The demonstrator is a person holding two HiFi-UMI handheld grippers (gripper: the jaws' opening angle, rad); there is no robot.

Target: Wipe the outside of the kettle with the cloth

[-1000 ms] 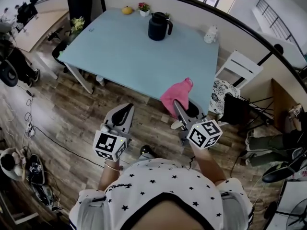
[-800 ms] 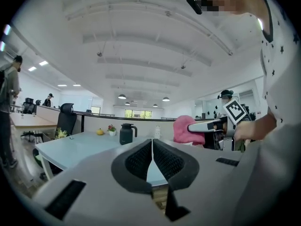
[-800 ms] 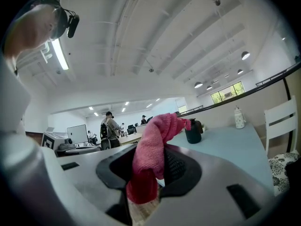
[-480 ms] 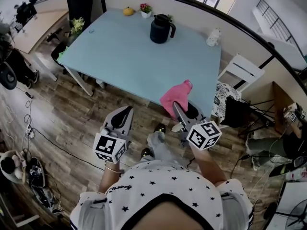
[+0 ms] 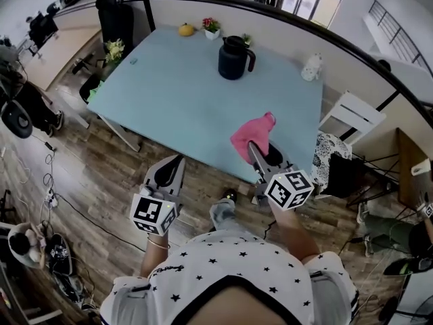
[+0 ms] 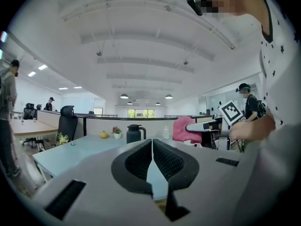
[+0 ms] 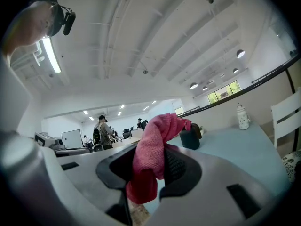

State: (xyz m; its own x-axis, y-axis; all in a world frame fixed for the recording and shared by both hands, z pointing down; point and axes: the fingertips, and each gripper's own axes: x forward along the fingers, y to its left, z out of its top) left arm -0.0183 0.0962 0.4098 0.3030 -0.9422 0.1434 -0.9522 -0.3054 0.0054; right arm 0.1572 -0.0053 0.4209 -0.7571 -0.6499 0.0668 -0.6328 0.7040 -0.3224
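While clenching the cloth in the right tongs, gotta reach across the desk to the kettle, far ahead, slightly left; left tongs pinched shut, empty, farther off.

Pale blue table fills most of the view. Along its far edge there's a little orange pumpkin thing with a flower pot just beside it, and a white bottle far right. White chair off the right side, wood floor nearer.

The pink cloth hides the tips of the right tool and part of the kettle beyond. A yellow thing far past the left tool is too small to tell.
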